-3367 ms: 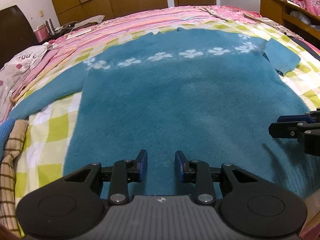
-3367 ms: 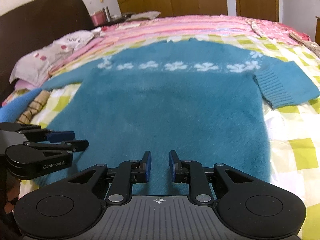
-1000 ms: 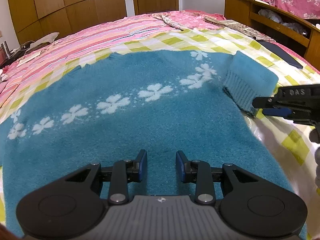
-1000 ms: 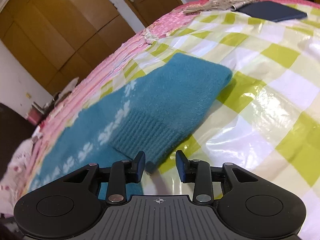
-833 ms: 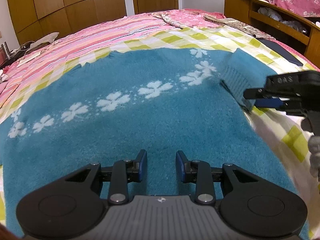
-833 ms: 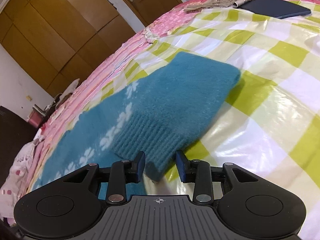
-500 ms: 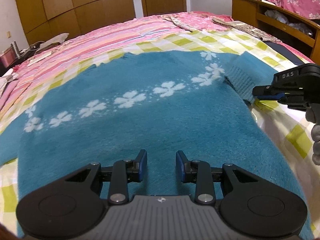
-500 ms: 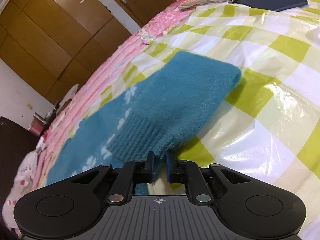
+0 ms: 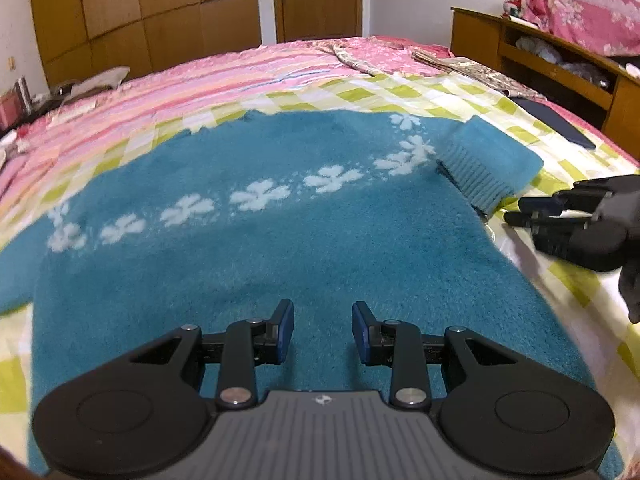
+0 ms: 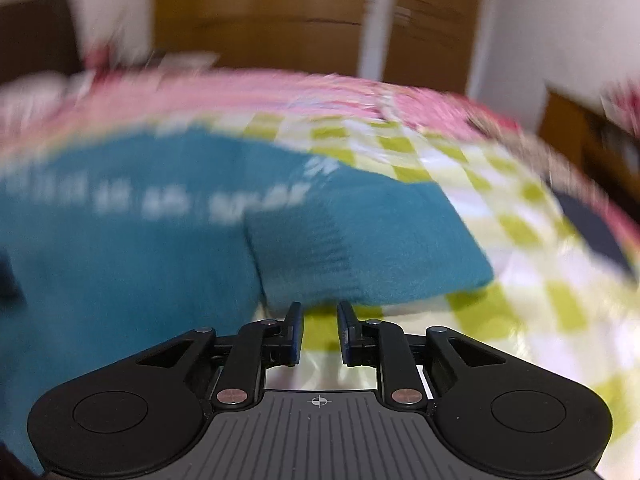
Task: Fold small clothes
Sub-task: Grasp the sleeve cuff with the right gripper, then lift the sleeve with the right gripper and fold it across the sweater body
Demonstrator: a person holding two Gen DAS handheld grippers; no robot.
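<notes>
the left wrist view shows a teal sweater [image 9: 280,248] with white flowers spread flat across the middle of the bed [image 9: 224,80], its sleeve [image 9: 490,166] folded back toward the bed's right edge. the left hand-held gripper [image 9: 322,330] hovers over the sweater's lower part, jaws apart and gripping nothing. the right hand-held gripper [image 10: 320,330] has just been opening; its jaws stand a little apart with nothing between them, just short of the ribbed cuff [image 10: 304,252], though the right wrist view is blurred, so contact is uncertain.
</notes>
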